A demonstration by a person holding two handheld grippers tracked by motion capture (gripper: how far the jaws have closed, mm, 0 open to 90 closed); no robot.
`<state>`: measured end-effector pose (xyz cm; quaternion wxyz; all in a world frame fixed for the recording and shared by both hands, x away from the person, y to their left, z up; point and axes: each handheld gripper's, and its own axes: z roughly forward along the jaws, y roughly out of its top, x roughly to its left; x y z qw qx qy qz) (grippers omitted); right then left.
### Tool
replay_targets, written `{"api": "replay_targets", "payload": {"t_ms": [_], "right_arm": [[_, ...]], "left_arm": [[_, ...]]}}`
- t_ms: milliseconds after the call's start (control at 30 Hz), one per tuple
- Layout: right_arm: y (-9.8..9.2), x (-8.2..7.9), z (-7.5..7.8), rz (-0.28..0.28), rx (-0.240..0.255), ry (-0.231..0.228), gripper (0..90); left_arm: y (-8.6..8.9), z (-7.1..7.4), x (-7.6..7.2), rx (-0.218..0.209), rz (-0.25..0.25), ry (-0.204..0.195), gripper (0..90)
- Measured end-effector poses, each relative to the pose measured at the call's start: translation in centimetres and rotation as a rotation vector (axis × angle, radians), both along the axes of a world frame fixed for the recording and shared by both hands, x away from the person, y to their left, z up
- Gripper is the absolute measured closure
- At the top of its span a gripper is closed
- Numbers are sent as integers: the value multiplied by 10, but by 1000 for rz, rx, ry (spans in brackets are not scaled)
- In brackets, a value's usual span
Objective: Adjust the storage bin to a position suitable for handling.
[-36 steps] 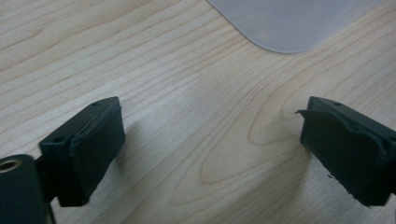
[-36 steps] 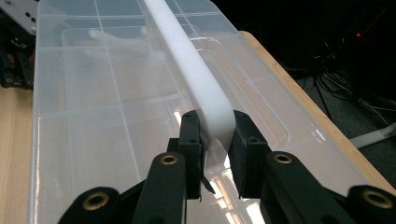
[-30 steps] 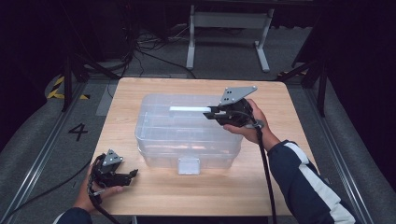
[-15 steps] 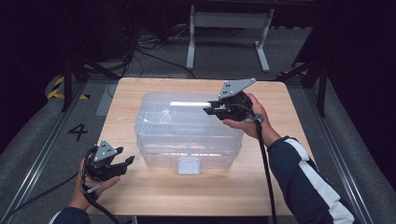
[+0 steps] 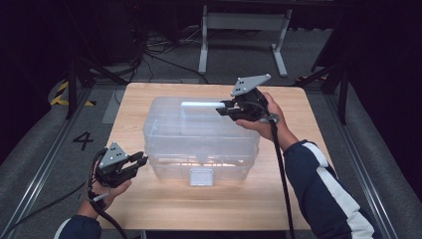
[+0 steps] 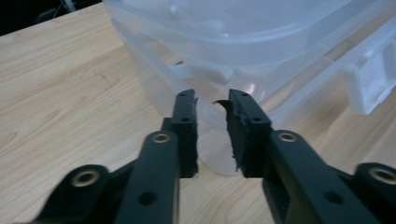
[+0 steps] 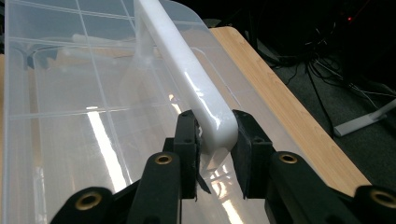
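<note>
Right gripper (image 5: 225, 108): clenched on the white handle (image 7: 189, 81) of the clear storage bin's lid (image 5: 189, 124), at the far right of the bin; pads pinch the handle's rounded end from both sides.
Left gripper (image 5: 141, 162): holds nothing; its jaws have just been closing and now stand narrow with only air between them. It hangs off the bin's near left corner, apart from the wall.
Clear storage bin (image 5: 199, 164): middle of the tabletop (image 5: 209, 209), lid on top, white latch (image 5: 201, 176) on the near side.
Lid seating: appears slightly raised at the right, though the clear plastic makes this hard to judge.
Side ledge (image 6: 205, 72): a small white lip on the bin wall, straight ahead of the left gripper's fingertips.
Step in hand, as judged: lifting the lid by its handle while the bin is steadied.
Method: keep the right grip square on the handle so the smooth plastic does not slip out; raise evenly, not by one corner alone.
Support: bring the left gripper against the wall or ledge before pulling harder, so the light bin does not lift or slide.
Caution: check that the near latch is free first.
</note>
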<state>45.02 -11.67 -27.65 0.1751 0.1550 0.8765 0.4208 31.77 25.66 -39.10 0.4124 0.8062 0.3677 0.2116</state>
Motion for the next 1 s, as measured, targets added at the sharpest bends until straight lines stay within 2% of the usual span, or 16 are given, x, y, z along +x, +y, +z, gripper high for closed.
{"api": "replay_targets", "payload": {"t_ms": [100, 333, 433, 633, 800, 1000], "right_arm": [[0, 0, 0, 0, 2, 1, 738], [0, -3, -2, -9, 3, -18, 732], [-3, -8, 0, -41, 11, -39, 650], [-36, -18, 8, -95, 96, -73, 600], [-69, -27, 6, -147, 116, -108, 564], [-104, -34, -8, -207, 131, -106, 524]], "left_arm": [[-3, 1, 1, -6, -11, -11, 813], [-3, 2, 5, -22, -28, -24, 854], [-3, 3, 4, -22, -23, -23, 861], [-4, 5, 4, -22, -19, -28, 868], [-4, 8, 5, -23, -22, -35, 872], [-3, 13, 6, -18, -23, -46, 875]]}}
